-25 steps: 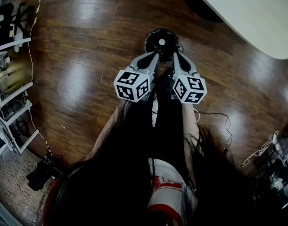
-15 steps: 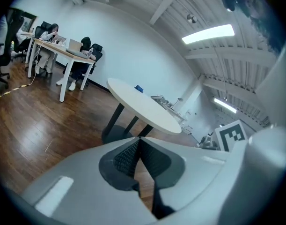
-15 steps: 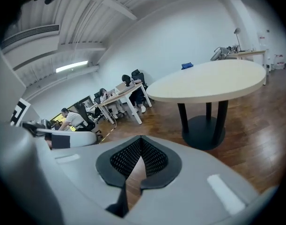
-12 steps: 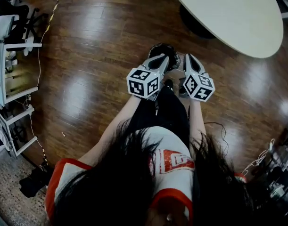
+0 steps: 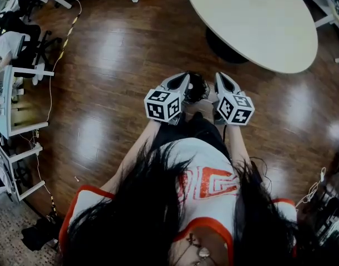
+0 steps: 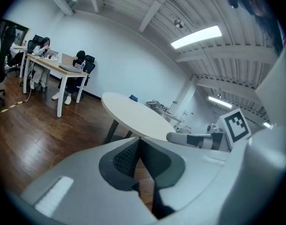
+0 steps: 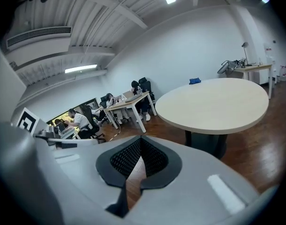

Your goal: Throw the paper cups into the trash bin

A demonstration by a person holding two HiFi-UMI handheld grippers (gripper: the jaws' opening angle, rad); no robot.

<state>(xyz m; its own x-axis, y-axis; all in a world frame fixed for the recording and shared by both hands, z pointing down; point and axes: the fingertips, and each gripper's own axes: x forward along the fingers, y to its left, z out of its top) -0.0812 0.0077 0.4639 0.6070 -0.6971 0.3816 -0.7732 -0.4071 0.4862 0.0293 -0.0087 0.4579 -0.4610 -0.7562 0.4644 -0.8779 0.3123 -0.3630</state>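
My left gripper (image 5: 183, 77) and right gripper (image 5: 219, 76) are held side by side in front of the person's body, both pointing away toward the round table. Between them, low on the floor, shows part of the black trash bin (image 5: 197, 87); its inside is hidden. In the left gripper view the left gripper (image 6: 139, 142) has its black pads closed together with nothing between them. The right gripper (image 7: 140, 140) is likewise shut and empty in its own view. No paper cup shows in any view.
A round beige table (image 5: 252, 21) on a dark pedestal (image 5: 224, 46) stands just ahead of the bin on the wood floor (image 5: 102, 93). White desks and chairs (image 5: 14, 93) line the left side, with seated people (image 7: 79, 121). Cables (image 5: 310, 184) lie at the right.
The view has lifted, bringing more of the table in. Both grippers have come up from over the bin. The white cup seen inside the bin a second ago is now hidden.
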